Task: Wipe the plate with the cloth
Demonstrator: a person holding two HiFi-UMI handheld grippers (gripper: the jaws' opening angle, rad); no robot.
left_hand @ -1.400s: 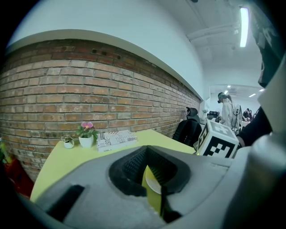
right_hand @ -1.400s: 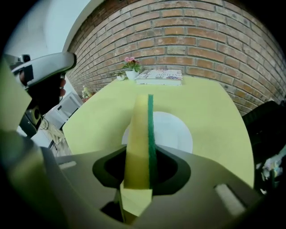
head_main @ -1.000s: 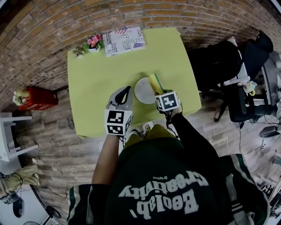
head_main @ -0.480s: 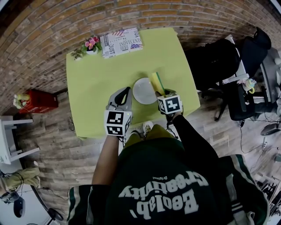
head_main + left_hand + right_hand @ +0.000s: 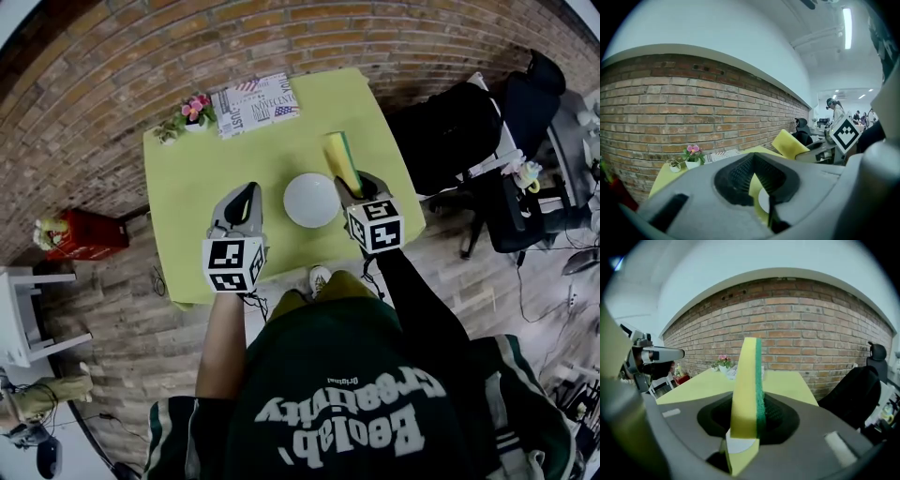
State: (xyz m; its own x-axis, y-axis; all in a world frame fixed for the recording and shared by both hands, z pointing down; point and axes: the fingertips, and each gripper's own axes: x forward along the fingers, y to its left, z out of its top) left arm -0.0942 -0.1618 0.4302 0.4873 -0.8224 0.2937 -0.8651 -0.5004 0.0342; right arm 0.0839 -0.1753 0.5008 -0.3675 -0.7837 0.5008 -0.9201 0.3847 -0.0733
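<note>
Bright, even indoor light fills the head view, and the table [image 5: 187, 178] looks flat and evenly lit. Fisheye distortion bends the brick wall [image 5: 141, 56] into an arc, and the picture's corners go dark. In the left gripper view a ceiling strip [image 5: 847, 28] glares white, the far room is washed out, and the close jaws are blurred. The right gripper view is dimmer and vignetted black at its rim, with the cloth [image 5: 746, 380] soft at its near end.
</note>
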